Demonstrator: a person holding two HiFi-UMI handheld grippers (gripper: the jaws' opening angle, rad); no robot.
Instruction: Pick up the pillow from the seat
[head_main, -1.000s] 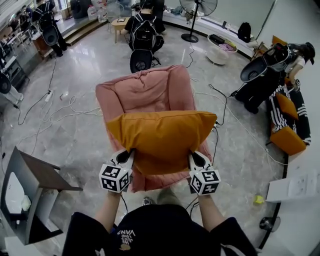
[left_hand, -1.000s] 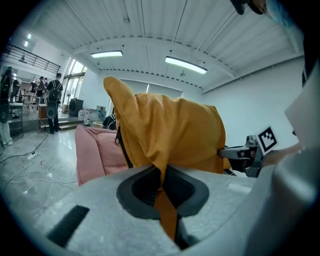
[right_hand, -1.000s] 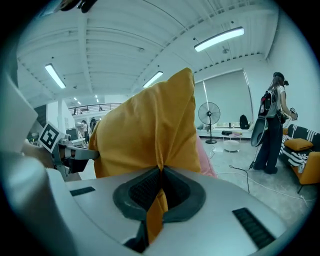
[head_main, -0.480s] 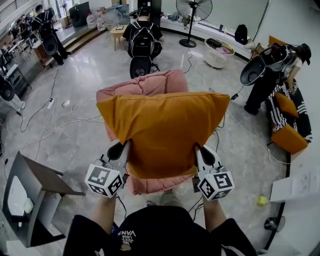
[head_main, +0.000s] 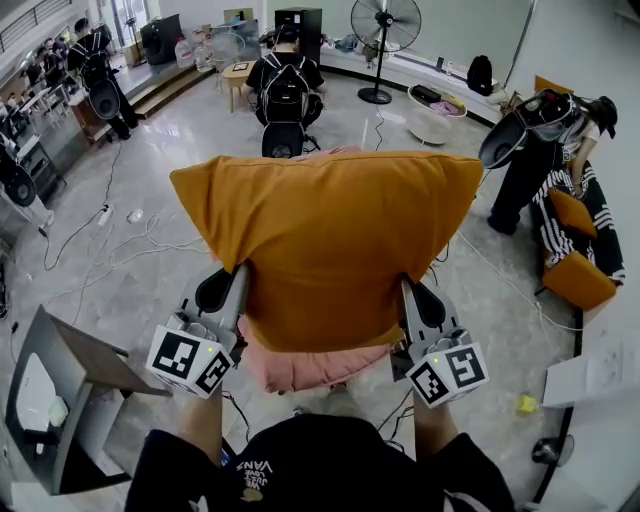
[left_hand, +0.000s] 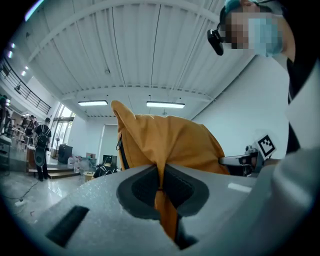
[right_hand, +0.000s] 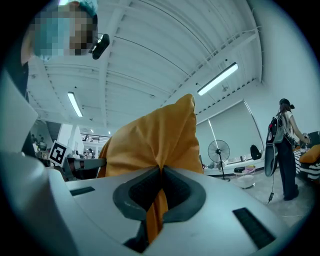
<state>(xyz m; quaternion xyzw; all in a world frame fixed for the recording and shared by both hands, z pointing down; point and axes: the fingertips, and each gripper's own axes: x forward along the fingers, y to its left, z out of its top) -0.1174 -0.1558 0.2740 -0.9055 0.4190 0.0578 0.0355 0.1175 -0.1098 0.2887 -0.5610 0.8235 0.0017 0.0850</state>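
An orange pillow (head_main: 325, 245) hangs upright in the air in front of me, held by its two lower corners. My left gripper (head_main: 240, 290) is shut on the pillow's left edge, with orange cloth pinched between its jaws (left_hand: 160, 187). My right gripper (head_main: 405, 295) is shut on the pillow's right edge, the fabric (right_hand: 159, 192) likewise squeezed between its jaws. The pink armchair (head_main: 300, 365) lies below and behind the pillow, mostly hidden by it; only its front seat edge shows. The pillow no longer touches the seat.
A grey side table (head_main: 70, 385) stands at my lower left. Cables (head_main: 100, 255) trail over the marble floor. A person with a backpack (head_main: 285, 85) sits beyond the chair; another person (head_main: 545, 145) stands at the right by an orange sofa (head_main: 575, 270). A floor fan (head_main: 385, 40) stands far back.
Both grippers have risen together with the pillow, which lifted off the pink seat and swung from lying flat to hanging upright, now covering most of the chair.
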